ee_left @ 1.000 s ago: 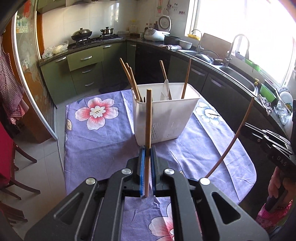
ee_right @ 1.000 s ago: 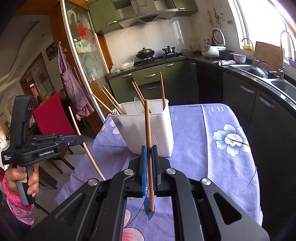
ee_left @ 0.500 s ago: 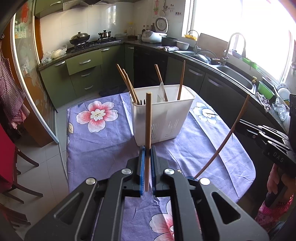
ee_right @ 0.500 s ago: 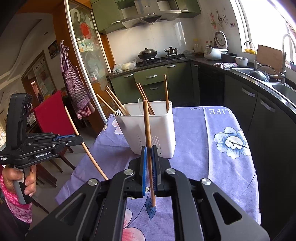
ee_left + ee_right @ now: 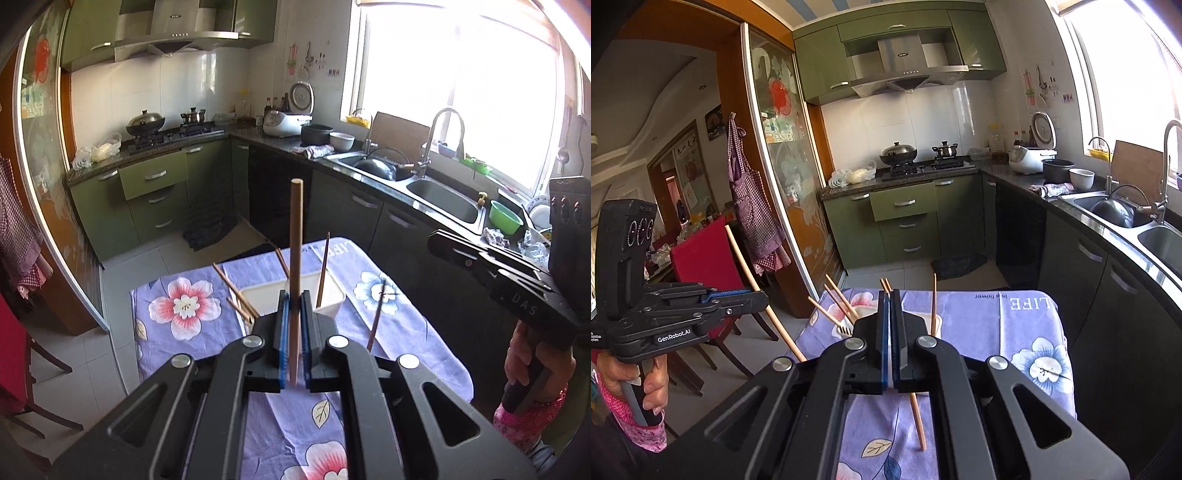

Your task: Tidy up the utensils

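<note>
My left gripper (image 5: 293,295) is shut on a wooden chopstick (image 5: 296,251) that stands upright, above the near side of the white utensil holder (image 5: 328,301). Several chopsticks (image 5: 240,301) lean in the holder. My right gripper (image 5: 890,295) is shut on another chopstick (image 5: 918,424), whose lower end hangs below the jaws over the tablecloth; its upper part is hidden. The holder (image 5: 923,318) lies mostly hidden behind the right gripper. The left gripper (image 5: 735,299) shows at the left of the right wrist view with its chopstick (image 5: 753,284). The right gripper's chopstick (image 5: 376,317) shows right of the holder.
The table carries a purple flowered cloth (image 5: 177,310). A red chair (image 5: 709,258) stands left of the table. Green cabinets (image 5: 905,214), a stove and a sink counter (image 5: 436,192) ring the room.
Both grippers have risen and come forward over the holder, which now sits low and partly hidden behind the jaws. Each still holds its chopstick.
</note>
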`<state>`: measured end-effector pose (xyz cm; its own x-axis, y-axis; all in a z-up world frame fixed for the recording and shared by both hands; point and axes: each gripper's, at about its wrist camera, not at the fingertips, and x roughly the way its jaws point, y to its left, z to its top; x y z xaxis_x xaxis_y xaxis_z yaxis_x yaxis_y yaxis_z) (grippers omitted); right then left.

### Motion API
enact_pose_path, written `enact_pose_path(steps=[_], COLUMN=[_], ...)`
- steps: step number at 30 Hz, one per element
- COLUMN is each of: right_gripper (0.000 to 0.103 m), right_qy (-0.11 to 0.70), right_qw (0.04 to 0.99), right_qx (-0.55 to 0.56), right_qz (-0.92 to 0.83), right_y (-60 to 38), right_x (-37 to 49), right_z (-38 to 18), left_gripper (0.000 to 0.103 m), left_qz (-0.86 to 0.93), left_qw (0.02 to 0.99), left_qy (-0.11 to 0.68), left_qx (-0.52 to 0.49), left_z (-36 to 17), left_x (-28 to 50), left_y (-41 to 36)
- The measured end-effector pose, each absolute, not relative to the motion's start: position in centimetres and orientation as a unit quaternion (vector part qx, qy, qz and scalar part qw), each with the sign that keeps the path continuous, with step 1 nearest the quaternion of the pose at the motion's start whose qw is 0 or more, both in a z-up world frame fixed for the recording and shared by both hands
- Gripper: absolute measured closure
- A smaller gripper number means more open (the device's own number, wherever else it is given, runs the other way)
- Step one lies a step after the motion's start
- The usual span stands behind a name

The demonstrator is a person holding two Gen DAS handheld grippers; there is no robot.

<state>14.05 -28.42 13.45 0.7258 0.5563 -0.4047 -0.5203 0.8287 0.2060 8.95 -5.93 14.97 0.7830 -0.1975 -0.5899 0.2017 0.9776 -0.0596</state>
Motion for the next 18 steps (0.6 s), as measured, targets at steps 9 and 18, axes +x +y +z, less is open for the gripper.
enact_pose_path(steps=[9, 18], right_gripper=[0.1, 0.058], right_qy=[0.244, 0.346], right_qw=[0.921, 0.827], right_qx=[-0.001, -0.214], right_qz=[0.305, 0.388], right_y=[-26.8, -20.0], right_x=[14.7, 14.8], right_z=[12.9, -0.4], left_gripper=[0.097, 0.097], left_qz=[-0.109, -0.106], left_qw=[0.948, 0.946], left_qy=[0.299, 0.307], left_qx=[0.008, 0.015], left_z=[17.0, 16.2], left_x=[11.3, 10.1], left_y=[-7.2, -6.4])
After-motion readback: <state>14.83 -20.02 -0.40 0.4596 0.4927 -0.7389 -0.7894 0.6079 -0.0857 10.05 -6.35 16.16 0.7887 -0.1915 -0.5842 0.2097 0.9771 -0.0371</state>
